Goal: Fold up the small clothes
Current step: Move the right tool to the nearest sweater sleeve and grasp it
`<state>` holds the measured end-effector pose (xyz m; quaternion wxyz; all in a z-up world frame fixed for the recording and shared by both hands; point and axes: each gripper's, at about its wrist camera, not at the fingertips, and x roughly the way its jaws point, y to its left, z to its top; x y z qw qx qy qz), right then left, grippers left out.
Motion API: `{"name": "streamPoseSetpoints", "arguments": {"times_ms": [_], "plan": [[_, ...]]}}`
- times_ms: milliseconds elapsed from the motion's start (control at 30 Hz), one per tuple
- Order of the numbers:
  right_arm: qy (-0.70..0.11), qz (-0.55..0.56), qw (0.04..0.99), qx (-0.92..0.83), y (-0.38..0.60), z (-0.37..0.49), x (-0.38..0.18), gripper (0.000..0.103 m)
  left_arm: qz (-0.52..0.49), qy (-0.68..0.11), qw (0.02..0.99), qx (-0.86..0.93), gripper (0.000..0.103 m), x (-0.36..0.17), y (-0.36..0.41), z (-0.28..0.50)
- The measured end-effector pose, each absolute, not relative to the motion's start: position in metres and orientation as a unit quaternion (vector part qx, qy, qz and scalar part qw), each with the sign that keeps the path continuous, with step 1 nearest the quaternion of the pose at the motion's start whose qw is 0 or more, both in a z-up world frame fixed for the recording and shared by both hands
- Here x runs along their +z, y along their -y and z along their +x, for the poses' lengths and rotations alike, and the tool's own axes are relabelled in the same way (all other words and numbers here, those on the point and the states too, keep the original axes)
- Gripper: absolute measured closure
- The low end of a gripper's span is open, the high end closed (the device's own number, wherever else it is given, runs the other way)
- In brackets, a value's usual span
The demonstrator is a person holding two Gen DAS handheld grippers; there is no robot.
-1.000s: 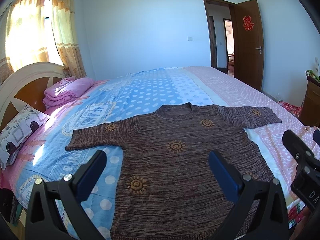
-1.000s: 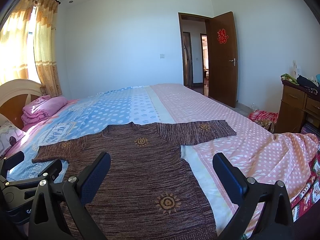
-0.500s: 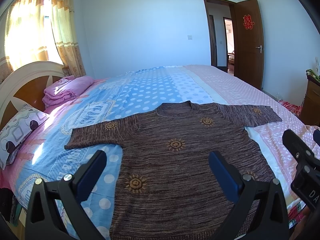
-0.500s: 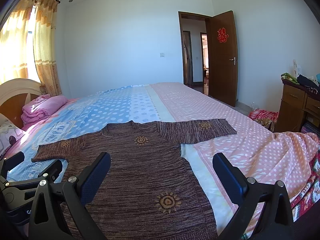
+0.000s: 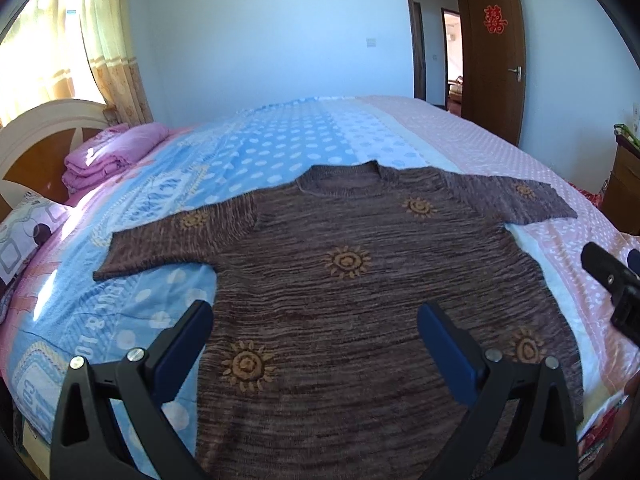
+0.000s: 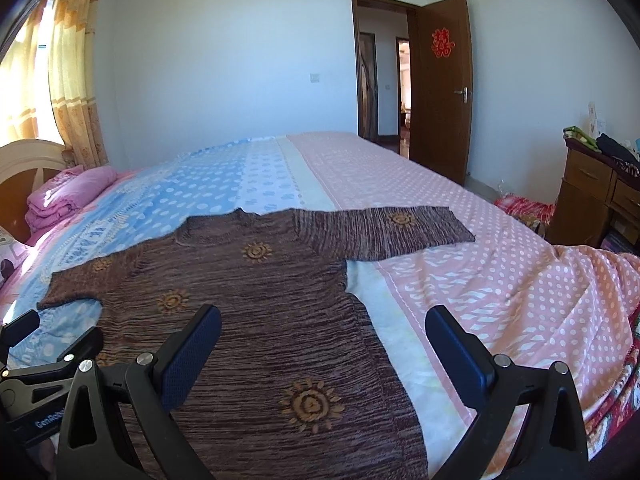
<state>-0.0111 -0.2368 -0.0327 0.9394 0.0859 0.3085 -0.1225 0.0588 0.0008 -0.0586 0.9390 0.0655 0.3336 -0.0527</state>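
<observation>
The left hand-held gripper (image 5: 316,332) hangs released, jaws wide apart, over the lower body of the brown knitted short-sleeved sweater with orange sun motifs (image 5: 348,280), spread flat on the polka-dot bed (image 5: 288,148).

From the right wrist, the right hand-held gripper (image 6: 324,344) is likewise released, above the sweater's (image 6: 248,312) right hem. Judging by this, no fold is made; every fold remains.

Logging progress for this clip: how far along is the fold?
Done: the brown sweater lies spread flat on the bed, both sleeves out to the sides. In hand: nothing; the left tool and right tool hang open above the hem end, gripping no fabric. Left: every fold, since no sleeve or hem is turned in yet.
</observation>
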Motion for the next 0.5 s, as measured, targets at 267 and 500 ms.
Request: {"name": "streamPoseSetpoints", "arguments": {"times_ms": [267,500], "plan": [[-0.353,0.201,0.900,-0.158,0.356,0.063,-0.063,0.012,0.044,-0.360,0.932,-0.009,0.000,-0.068,-0.018,0.137],[-0.359,0.229,0.866,-0.263,0.474,0.126,-0.075,0.022,0.048,-0.361,0.930,0.042,0.000,-0.078,-0.027,0.196]]}}
